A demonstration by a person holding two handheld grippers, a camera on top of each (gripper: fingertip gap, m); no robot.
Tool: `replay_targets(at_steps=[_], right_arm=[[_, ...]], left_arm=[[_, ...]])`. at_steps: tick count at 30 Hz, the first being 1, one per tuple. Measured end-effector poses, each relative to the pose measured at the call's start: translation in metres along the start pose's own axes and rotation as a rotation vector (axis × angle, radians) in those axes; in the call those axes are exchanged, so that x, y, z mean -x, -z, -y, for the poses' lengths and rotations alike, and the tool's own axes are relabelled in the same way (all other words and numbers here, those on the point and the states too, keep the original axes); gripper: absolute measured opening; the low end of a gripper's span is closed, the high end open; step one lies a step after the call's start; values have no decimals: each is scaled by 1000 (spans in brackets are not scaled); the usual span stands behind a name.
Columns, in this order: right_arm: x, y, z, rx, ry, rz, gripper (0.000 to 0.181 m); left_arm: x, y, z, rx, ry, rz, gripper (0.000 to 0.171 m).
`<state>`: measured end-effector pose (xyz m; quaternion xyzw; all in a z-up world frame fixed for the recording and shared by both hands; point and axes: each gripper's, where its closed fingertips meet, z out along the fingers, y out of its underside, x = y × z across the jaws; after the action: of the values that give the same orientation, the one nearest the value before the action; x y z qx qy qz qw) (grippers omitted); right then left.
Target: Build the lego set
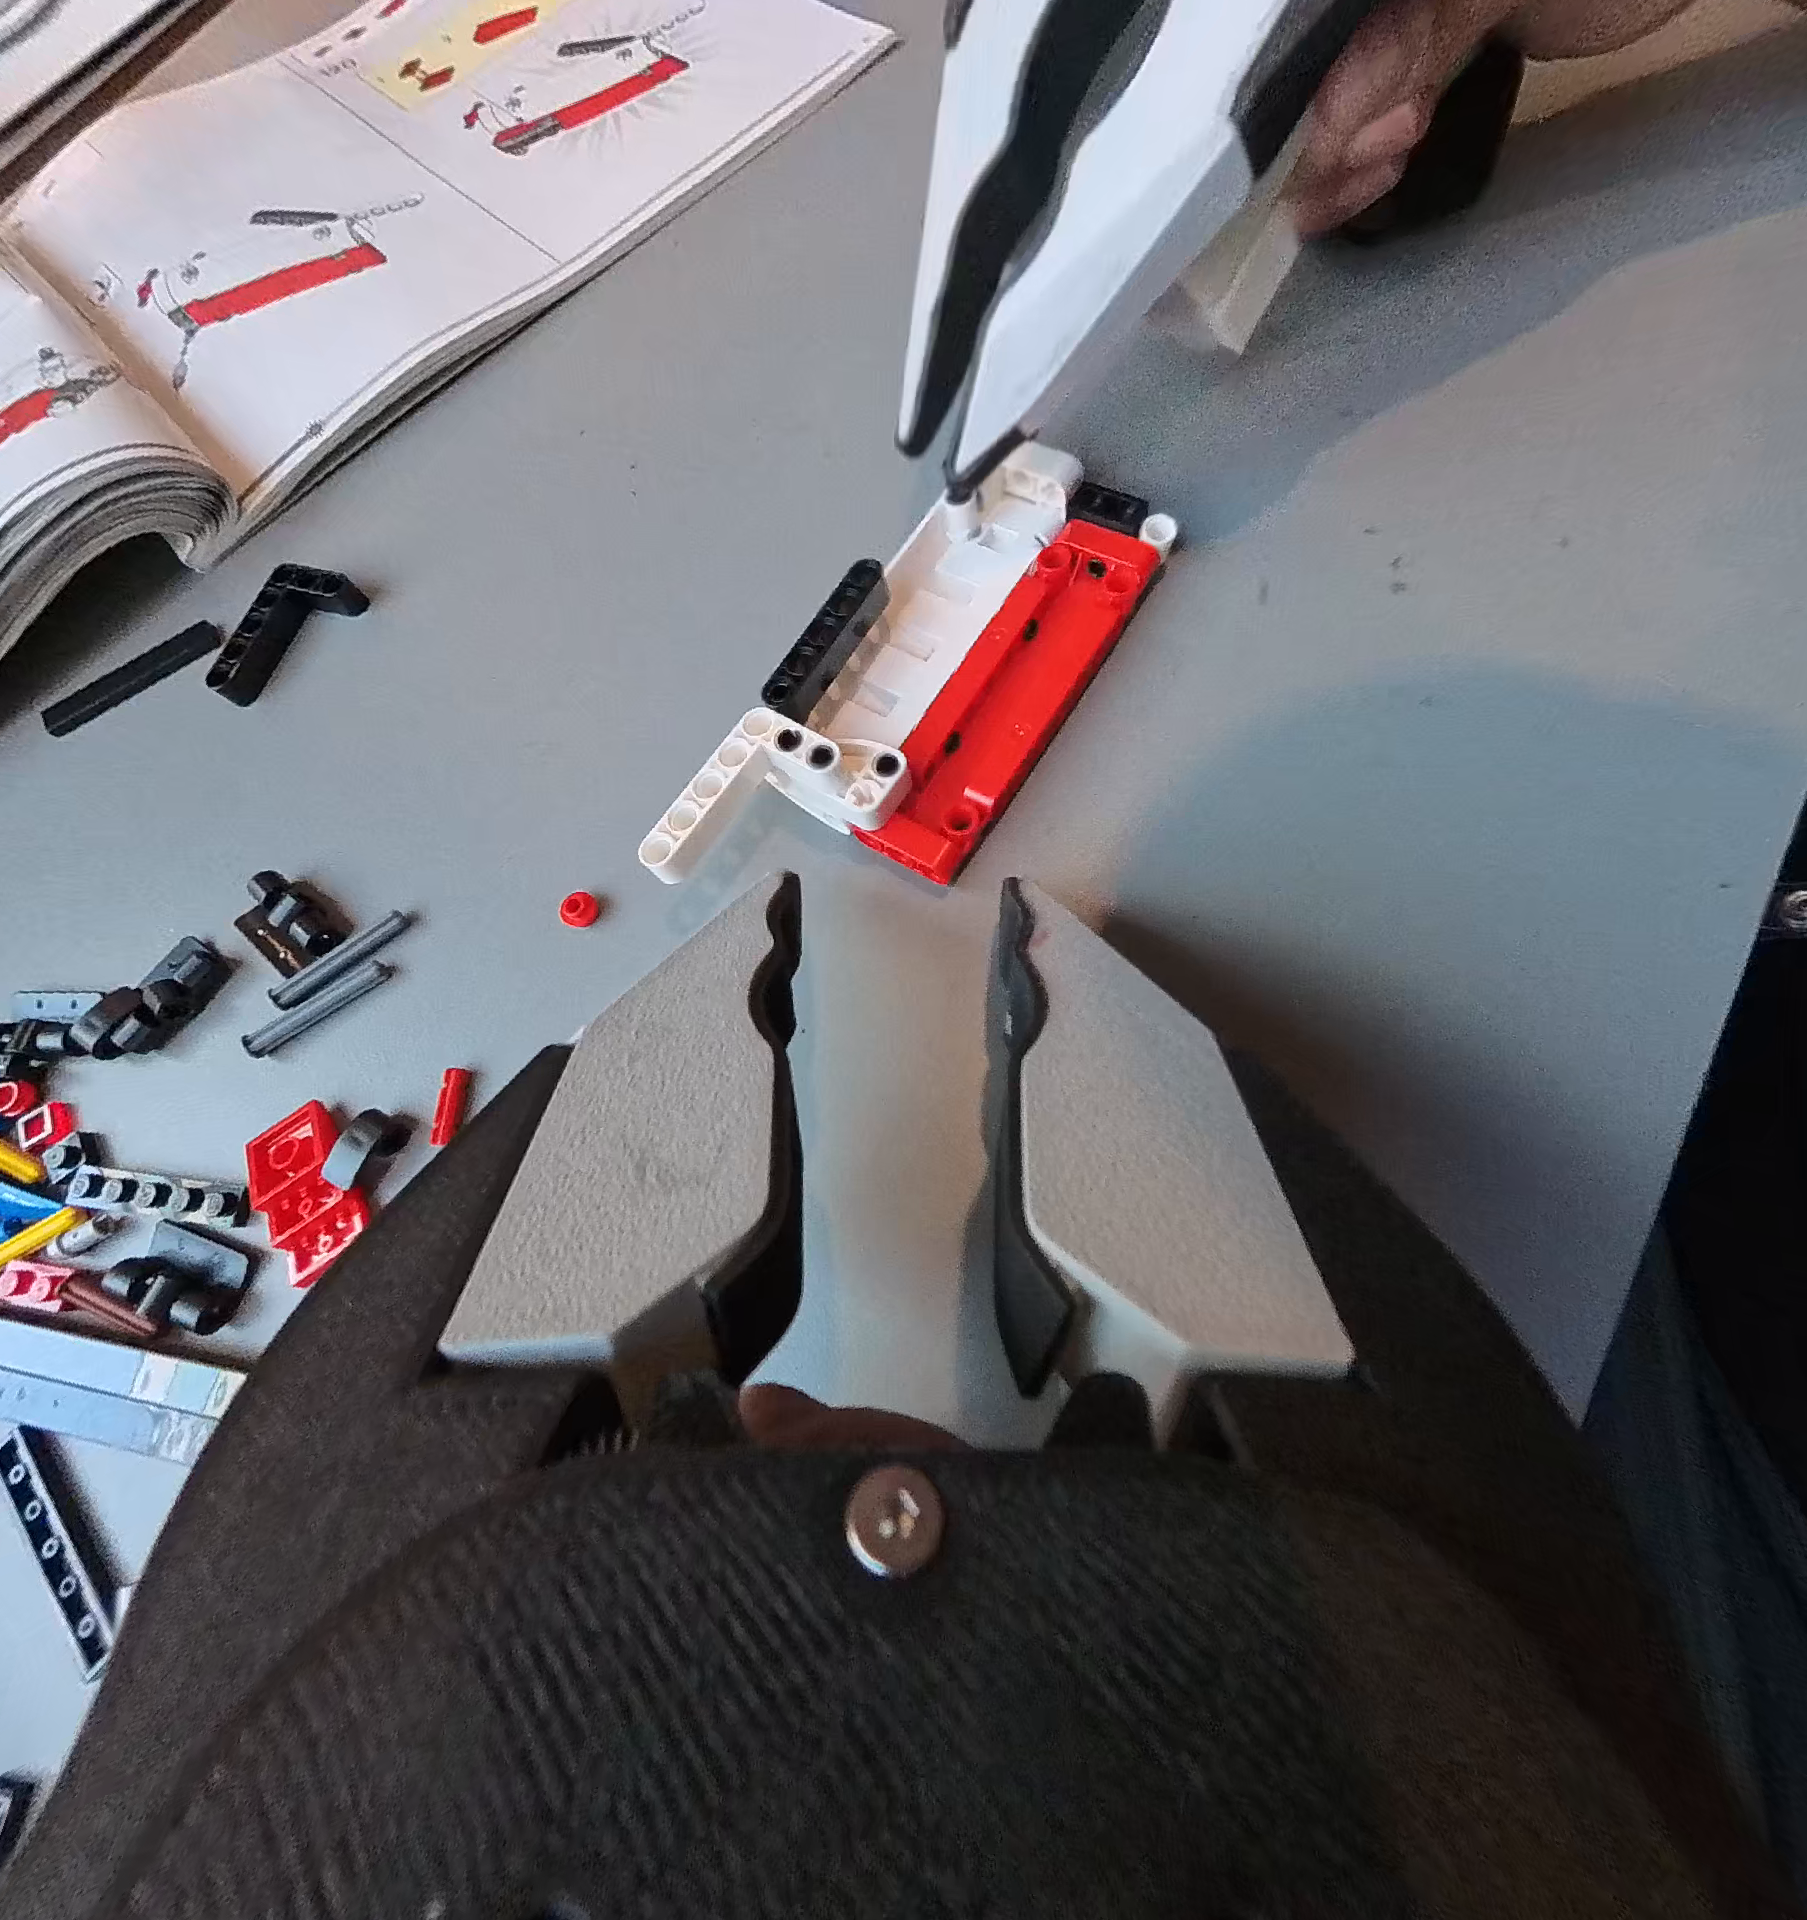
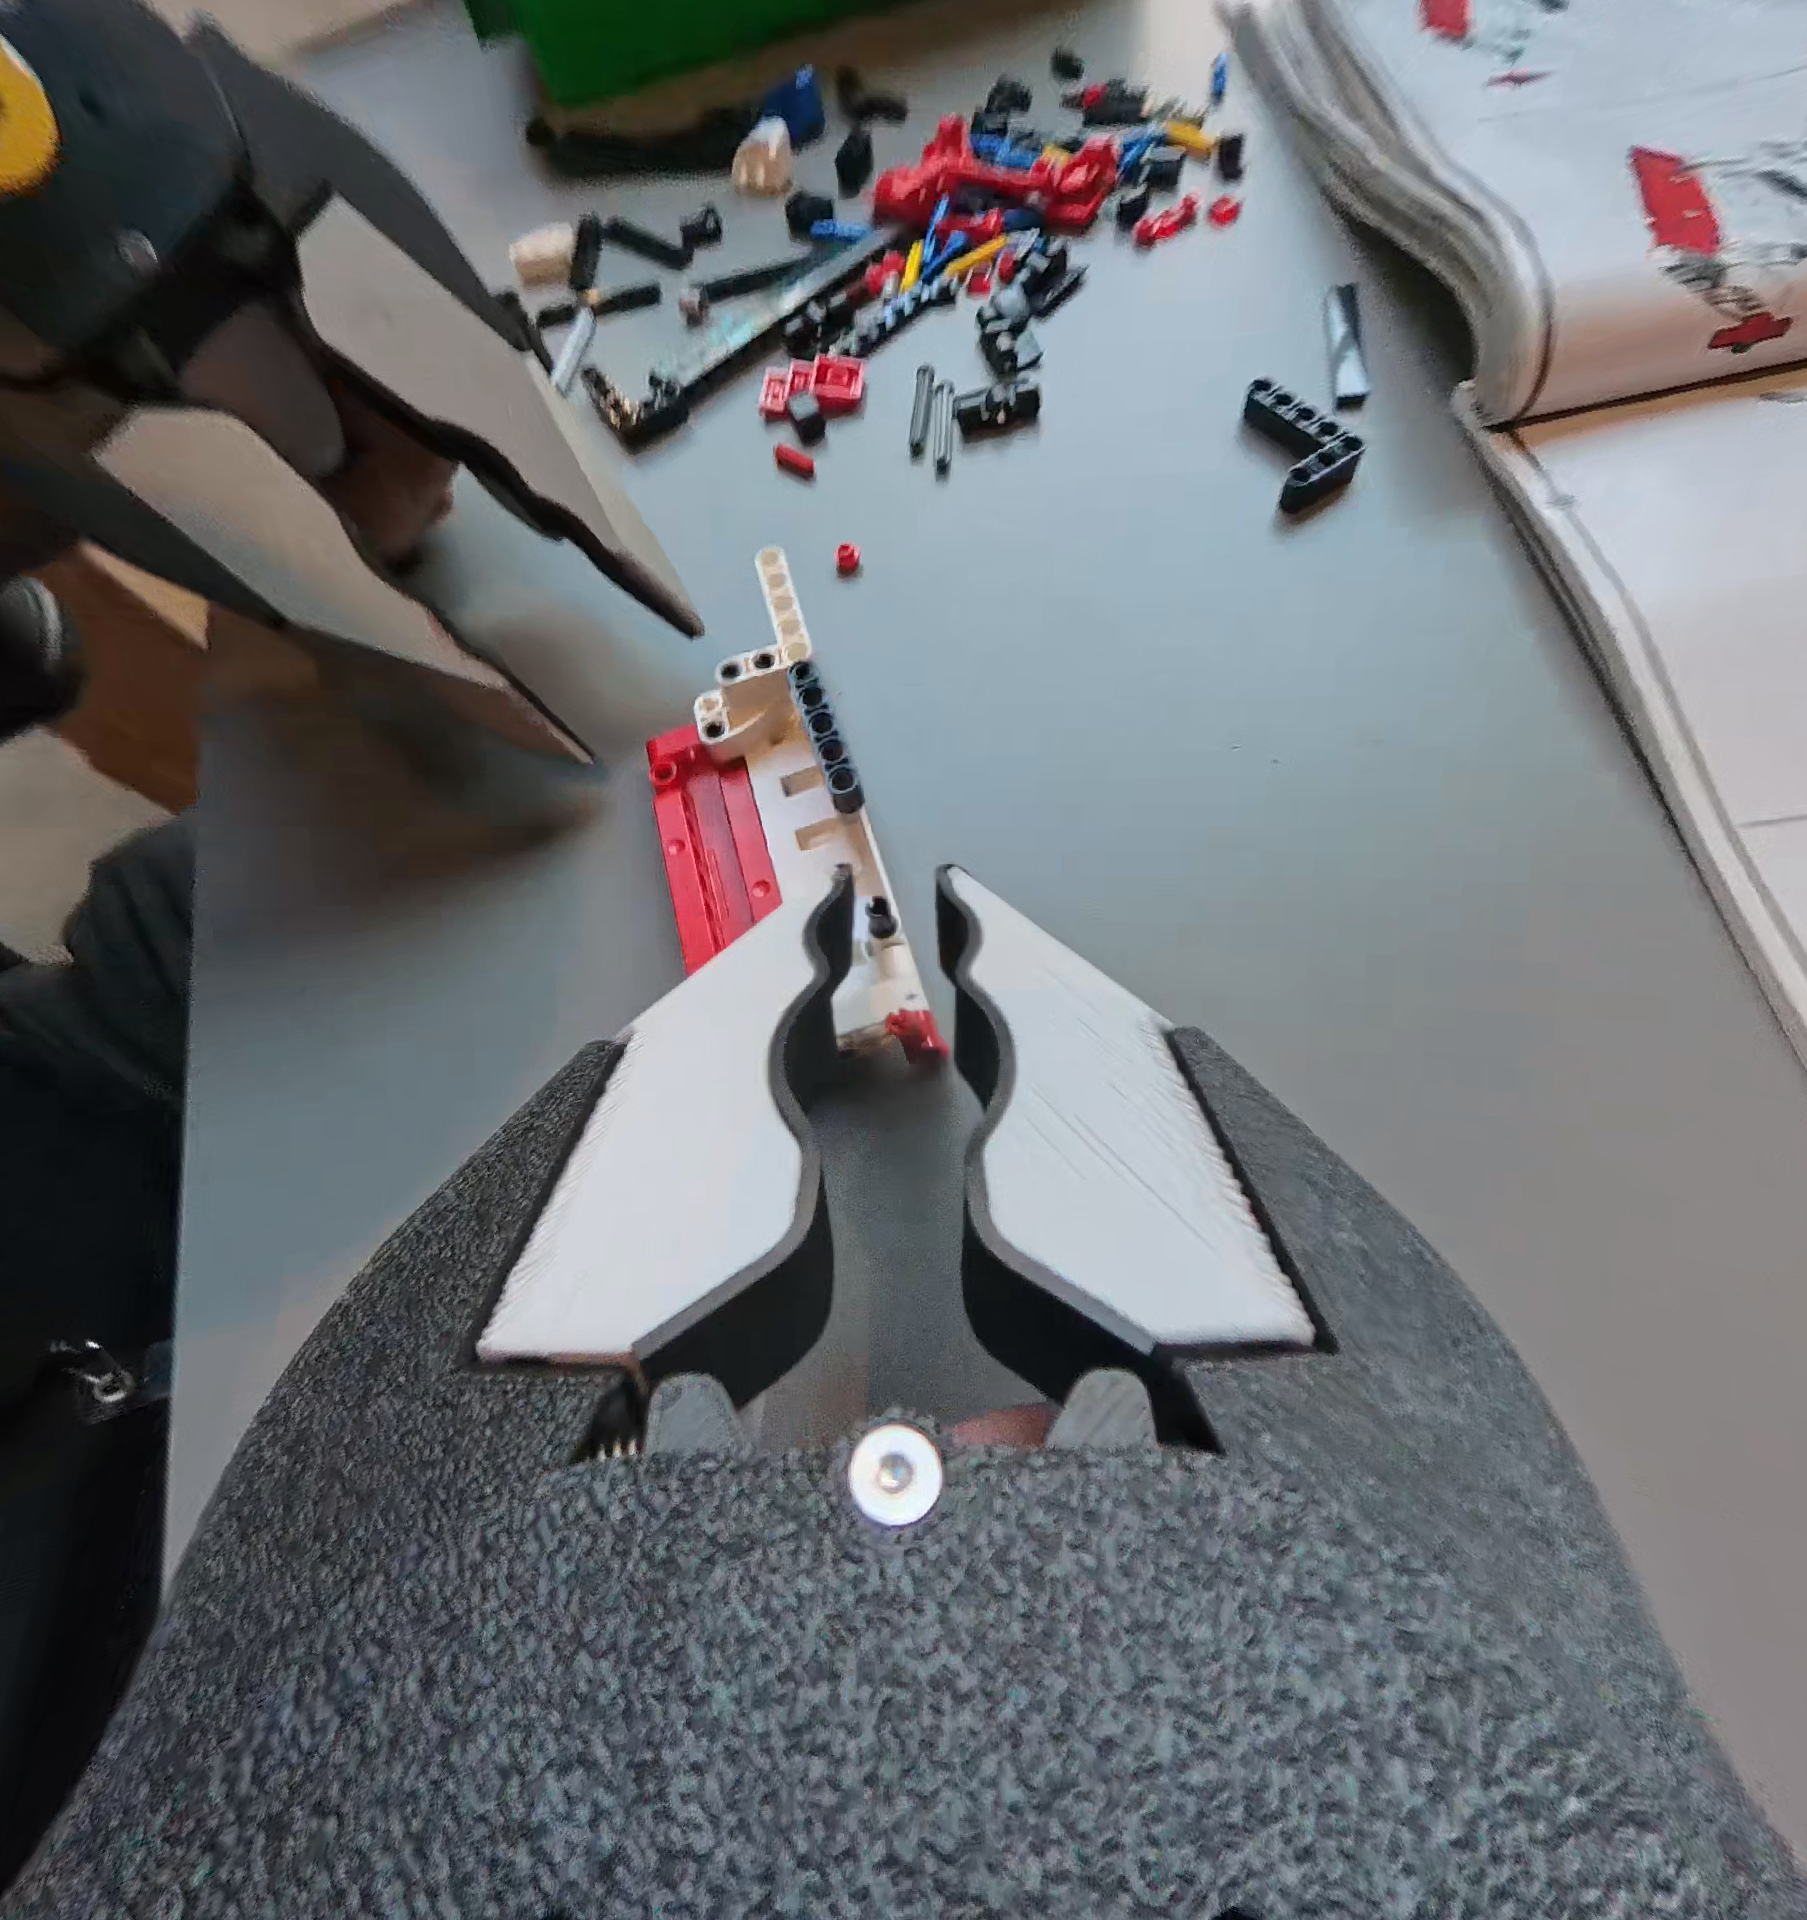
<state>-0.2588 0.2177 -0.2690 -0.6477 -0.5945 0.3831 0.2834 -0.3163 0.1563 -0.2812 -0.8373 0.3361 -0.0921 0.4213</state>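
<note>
A red and white lego assembly [image 1: 966, 675] lies flat on the grey table [image 1: 1398, 727] between two released hand-held grippers: the left hand-held gripper [image 1: 899, 914] sits just short of its near end, while the right hand-held gripper [image 2: 888, 883], fingers parted, touches its far end.

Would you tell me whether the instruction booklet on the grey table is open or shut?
Open: the white paper instruction booklet lies spread flat, printed pages showing either side of its centre fold.
</note>
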Motion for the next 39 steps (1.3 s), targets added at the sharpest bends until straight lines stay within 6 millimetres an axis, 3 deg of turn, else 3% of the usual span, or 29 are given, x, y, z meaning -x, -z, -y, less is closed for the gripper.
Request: replay_targets(at_steps=[3, 6, 9, 12, 18, 24, 31, 39], right_arm=[[-2, 21, 8, -121, -98, 16, 26], [11, 31, -12, -62, -145, 56, 37], [20, 28, -35, 59, -112, 26, 45], [17, 19, -31, 72, -48, -10, 48], [23, 8, -36, 145, 24, 22, 59], [32, 11, -38, 137, 81, 17, 52], [16, 20, -26, 43, -86, 24, 23], [11, 23, -22, 4, -173, 65, 16]], left_arm=[[0, 0, 0, -1, -2, 6, 36], [2, 1, 2, -12, 4, 11, 39], [5, 4, 9, -61, 48, 8, 49], [2, 2, 13, -71, 79, -21, 49], [-4, -12, 0, 53, -24, 30, 49], [-4, -10, 3, 32, 13, 8, 45], [-3, -7, 6, 4, 39, -5, 42], [-4, -9, 3, 26, 18, 6, 42]])
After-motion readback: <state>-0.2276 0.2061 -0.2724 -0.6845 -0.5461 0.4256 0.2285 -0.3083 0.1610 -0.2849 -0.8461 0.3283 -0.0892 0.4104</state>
